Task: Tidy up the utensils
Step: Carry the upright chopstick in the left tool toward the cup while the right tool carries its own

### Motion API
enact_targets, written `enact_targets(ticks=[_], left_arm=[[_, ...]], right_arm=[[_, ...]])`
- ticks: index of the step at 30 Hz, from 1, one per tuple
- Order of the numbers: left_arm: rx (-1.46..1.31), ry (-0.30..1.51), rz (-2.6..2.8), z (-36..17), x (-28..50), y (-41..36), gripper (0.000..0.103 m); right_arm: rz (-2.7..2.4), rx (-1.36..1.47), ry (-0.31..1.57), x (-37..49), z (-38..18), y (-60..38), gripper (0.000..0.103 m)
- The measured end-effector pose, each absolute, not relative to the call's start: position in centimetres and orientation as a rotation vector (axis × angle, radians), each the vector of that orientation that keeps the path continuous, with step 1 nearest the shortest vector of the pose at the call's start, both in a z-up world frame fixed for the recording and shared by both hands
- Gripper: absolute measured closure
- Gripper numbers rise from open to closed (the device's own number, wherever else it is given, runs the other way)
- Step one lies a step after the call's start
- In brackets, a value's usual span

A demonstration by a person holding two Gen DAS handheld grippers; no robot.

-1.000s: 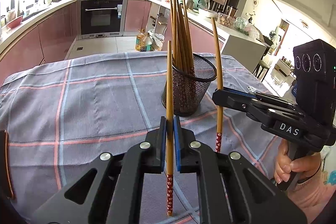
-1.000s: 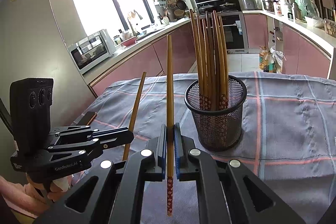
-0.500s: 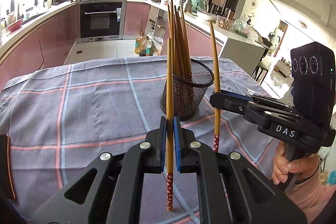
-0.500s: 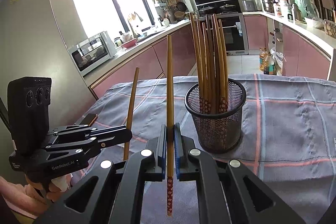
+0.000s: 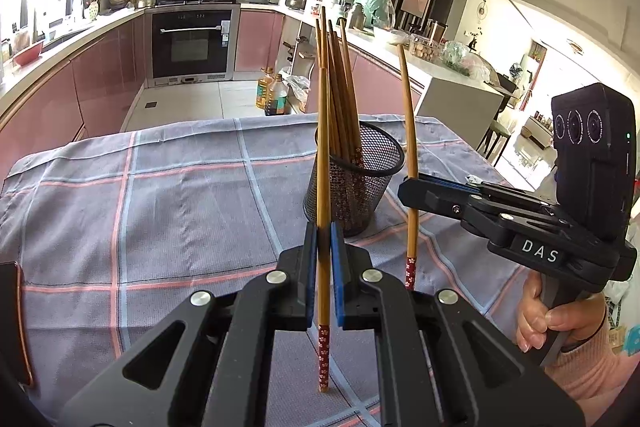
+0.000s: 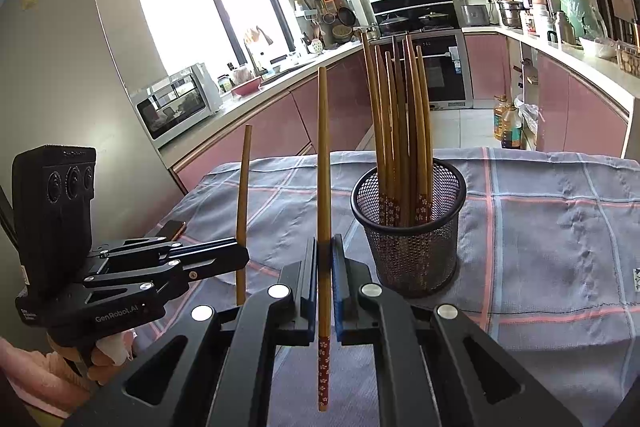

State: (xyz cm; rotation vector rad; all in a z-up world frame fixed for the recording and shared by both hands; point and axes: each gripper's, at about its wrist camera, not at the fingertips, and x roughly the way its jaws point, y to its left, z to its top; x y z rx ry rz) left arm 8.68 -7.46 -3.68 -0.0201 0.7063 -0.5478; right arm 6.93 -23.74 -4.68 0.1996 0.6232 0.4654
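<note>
Left wrist view, my left gripper with jaws clamped on an upright chopstick, black mesh holder of chopsticks beyond on the cloth-covered bench, right wrist view, my right gripper clamped on another chopstick, holder just beyond.

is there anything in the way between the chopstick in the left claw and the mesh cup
Nothing visible blocks it. The left claw holds its chopstick upright just short of the mesh cup. Only bare tablecloth lies between; the chopsticks already inside crowd one side.
</note>
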Motion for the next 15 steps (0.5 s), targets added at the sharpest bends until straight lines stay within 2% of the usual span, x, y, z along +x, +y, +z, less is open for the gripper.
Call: enact_targets(ticks=[15], left_arm=[[-0.018, 0.686, -0.556, -3.0, 8.68, -7.59, 0.095]], right_arm=[[0.463, 0.196, 0.604, 7.02, -4.25, -23.77, 0.097]])
